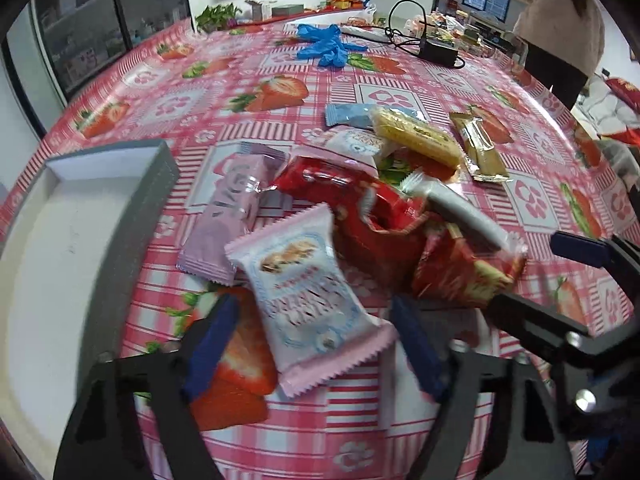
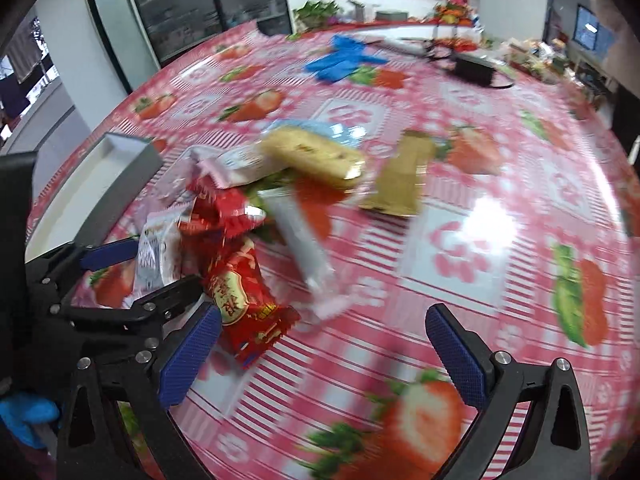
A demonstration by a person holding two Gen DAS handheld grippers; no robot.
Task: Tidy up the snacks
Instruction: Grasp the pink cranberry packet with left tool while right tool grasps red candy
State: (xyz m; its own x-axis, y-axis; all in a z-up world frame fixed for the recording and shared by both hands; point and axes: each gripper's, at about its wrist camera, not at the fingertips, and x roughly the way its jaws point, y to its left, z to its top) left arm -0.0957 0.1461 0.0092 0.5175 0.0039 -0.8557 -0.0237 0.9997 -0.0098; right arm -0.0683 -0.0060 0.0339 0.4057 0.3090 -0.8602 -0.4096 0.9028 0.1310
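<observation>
A pile of wrapped snacks lies on the strawberry tablecloth. In the left wrist view my left gripper (image 1: 316, 344) is open, its blue pads on either side of the near end of a pink-and-white cake packet (image 1: 308, 296). Behind it lie a lilac packet (image 1: 230, 216), red packets (image 1: 368, 208), a silver bar (image 1: 460, 212), a yellow bar (image 1: 416, 136) and a gold bar (image 1: 478, 148). A grey-walled white tray (image 1: 60, 240) stands at the left. My right gripper (image 2: 320, 352) is open and empty, near a red packet (image 2: 248, 304) by its left finger.
Blue gloves (image 1: 324, 44) and a black power adapter with cable (image 1: 436, 52) lie at the far side of the table. The right gripper's fingers show at the right of the left wrist view (image 1: 576, 248). The tray also shows in the right wrist view (image 2: 100, 184).
</observation>
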